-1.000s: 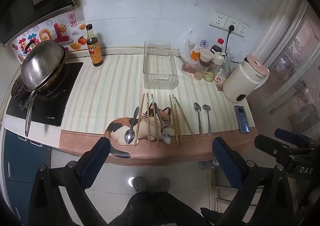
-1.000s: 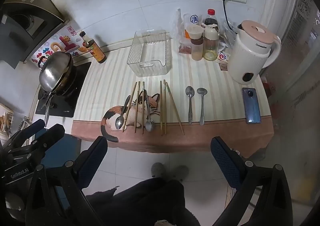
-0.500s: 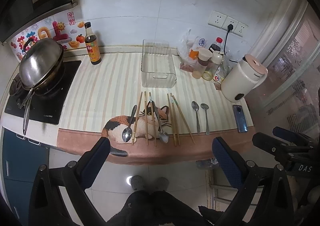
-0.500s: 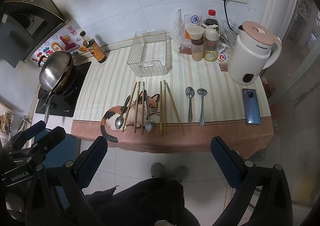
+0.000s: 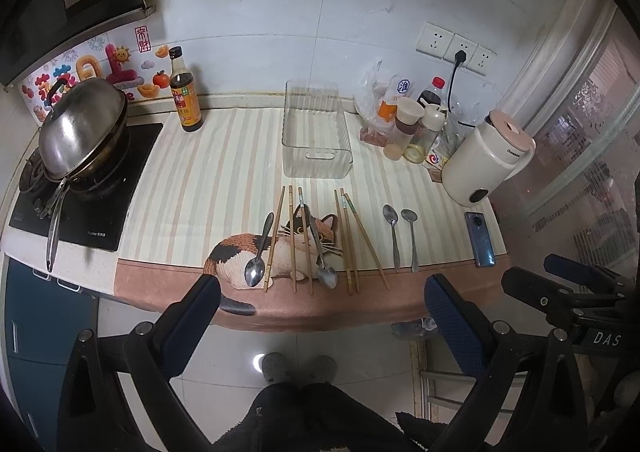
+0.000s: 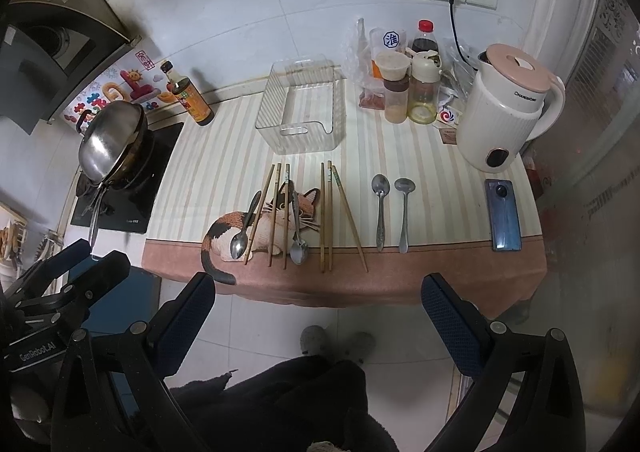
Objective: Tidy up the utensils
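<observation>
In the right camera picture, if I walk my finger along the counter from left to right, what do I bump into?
Steel wok on the stove → dark sauce bottle → clear plastic bin → pair of metal spoons → white electric kettle with pink lid.

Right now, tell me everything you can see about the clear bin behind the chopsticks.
The clear bin is a rectangular, see-through container, plastic by its look, with ribbed side walls and a cut-out handle slot in its near end. It stands upright and empty on the striped mat, just beyond the chopsticks, touching none of them. Nothing grips it.
</observation>
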A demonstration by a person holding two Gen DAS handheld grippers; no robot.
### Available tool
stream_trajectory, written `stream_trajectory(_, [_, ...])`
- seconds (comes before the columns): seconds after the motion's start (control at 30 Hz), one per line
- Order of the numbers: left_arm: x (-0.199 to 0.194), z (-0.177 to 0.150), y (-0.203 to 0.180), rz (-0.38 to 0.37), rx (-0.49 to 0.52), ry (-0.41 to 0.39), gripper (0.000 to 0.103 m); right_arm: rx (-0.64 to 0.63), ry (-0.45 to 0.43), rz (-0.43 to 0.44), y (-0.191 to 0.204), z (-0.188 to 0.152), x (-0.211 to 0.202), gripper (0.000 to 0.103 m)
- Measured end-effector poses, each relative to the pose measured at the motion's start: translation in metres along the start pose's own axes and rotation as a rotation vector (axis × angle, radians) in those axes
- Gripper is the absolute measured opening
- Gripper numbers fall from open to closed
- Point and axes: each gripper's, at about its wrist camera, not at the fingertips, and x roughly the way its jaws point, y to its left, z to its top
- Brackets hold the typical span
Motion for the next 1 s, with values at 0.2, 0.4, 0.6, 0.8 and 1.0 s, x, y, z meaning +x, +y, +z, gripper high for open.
stream_trajectory(0.2, [-0.0001, 0.0005, -0.0005, 0.0, 0.0, -0.002, 0.103, -0.003, -0.003, 0.0, 0.0013, 0.0012, 0.0014, 0.103])
stream_trajectory(0.4, [0.0004, 0.0028, -0.0013, 0.0, 0.0, -0.002, 0.103, -0.009, -0.003, 0.001, 0.0006, 0.0031, -0.0026, 0.103])
stream_trajectory(0.6, [0.0003, 0.002, -0.0017, 0.0, 0.0, -0.003, 0.103, -0.01, -0.006, 0.002, 0.0013, 0.0034, -0.0035, 0.103])
stream_trajectory(0.8, [0.0002, 0.0016, -0.0019, 0.0, 0.0, -0.004, 0.103, -0.011, -0.006, 0.001, 0.0018, 0.003, -0.0039, 0.103])
stream_trajectory(1.0, [0.0002, 0.0011, -0.0018, 0.0, 0.0, -0.004, 0.103, -0.012, -0.007, 0.003, 0.0027, 0.0034, -0.0047, 0.103])
